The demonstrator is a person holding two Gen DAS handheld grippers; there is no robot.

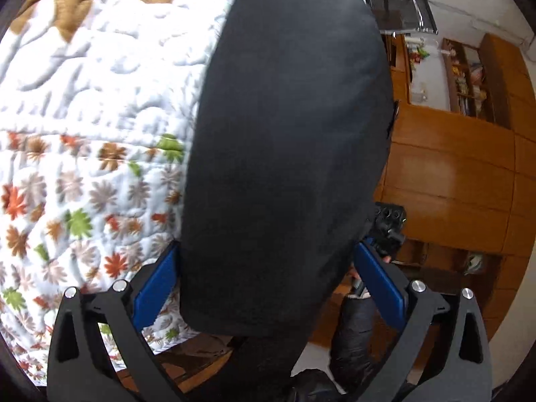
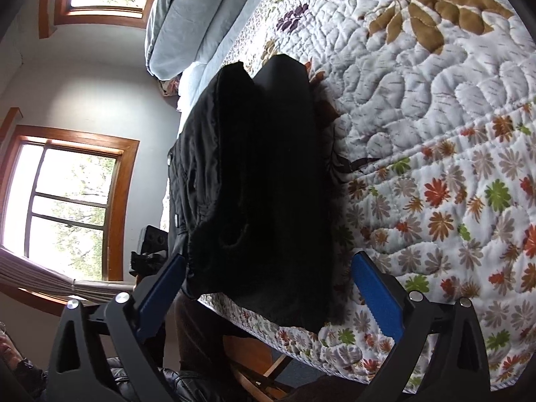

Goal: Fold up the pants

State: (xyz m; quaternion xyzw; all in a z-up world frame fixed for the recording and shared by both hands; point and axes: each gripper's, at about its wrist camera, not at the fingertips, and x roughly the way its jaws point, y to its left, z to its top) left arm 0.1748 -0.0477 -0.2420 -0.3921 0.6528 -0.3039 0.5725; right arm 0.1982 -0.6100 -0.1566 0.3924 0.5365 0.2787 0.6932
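In the left wrist view, a quilt [image 1: 83,134] fills the left half of the frame, puffy white stitching above and small orange, brown and green flowers below. At the centre the black pants [image 1: 284,154] lie on it as a long, smooth, matte bundle with rounded ends, their long axis running from the bottom centre up to the top centre, tilted slightly right. The left gripper [image 1: 268,288] stands wide, its blue pads on either side of the near end of the cloth; whether they touch it cannot be told. Wooden cabinets [image 1: 462,167] fill the right side. In the right wrist view, wood-framed windows [image 2: 67,201] sit at the left and a pale blue pillow [image 2: 187,16] at the upper left. The pants [image 2: 261,184] lie at the centre near the bed's edge, stacked in folds, long axis pointing up-frame. The right gripper [image 2: 268,288] is spread wide around their near end, and the quilt [image 2: 435,117] stretches to the right.
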